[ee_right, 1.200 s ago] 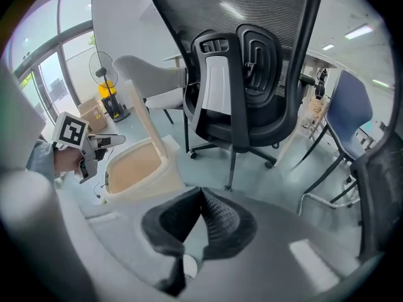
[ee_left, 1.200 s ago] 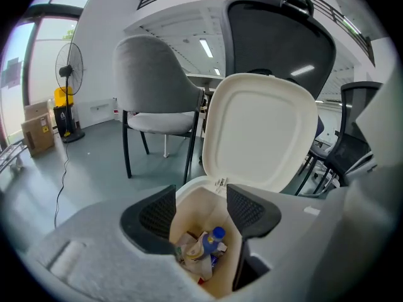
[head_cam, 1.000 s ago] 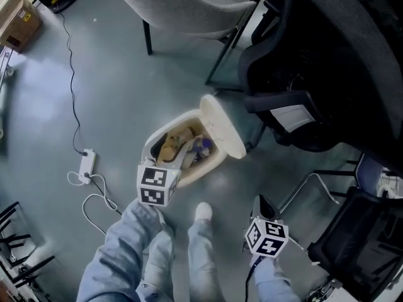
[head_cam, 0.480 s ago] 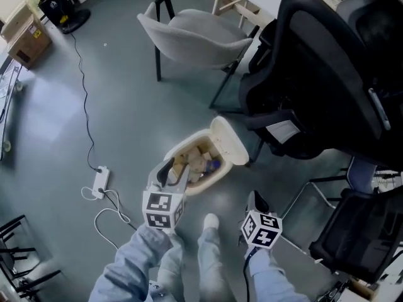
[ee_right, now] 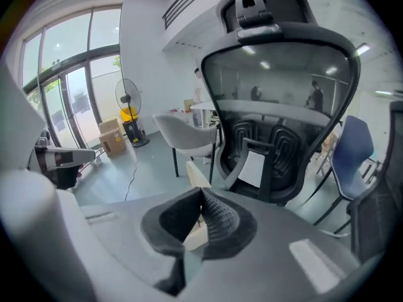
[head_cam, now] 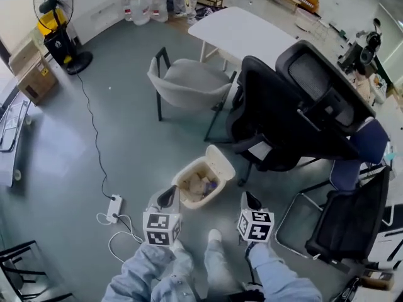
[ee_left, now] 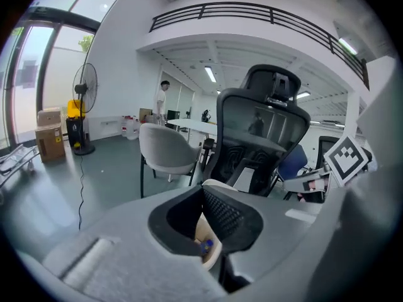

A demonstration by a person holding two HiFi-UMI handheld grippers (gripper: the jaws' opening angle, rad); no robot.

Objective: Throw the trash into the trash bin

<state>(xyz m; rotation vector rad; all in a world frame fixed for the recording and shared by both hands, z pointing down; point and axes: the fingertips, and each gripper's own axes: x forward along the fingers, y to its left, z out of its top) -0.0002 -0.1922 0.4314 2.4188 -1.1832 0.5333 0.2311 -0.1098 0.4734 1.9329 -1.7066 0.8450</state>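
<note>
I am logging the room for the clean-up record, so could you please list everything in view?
trash bin: one, cream, lid open, floor in front of the person
trash: several pieces, brown and blue, in the bin
shell chair: one, grey, beyond the bin
office chair: black, right of the bin; count unclear
side chair: one, blue, far right
table: one, white, far side
power strip: one, white, floor left of the bin
fan: one, black and yellow, far left
cardboard boxes: two, brown, left wall
legs: two, light blue jeans
left tongs: one, grey, just closed, empty
right tongs: one, grey, shut, empty
</note>
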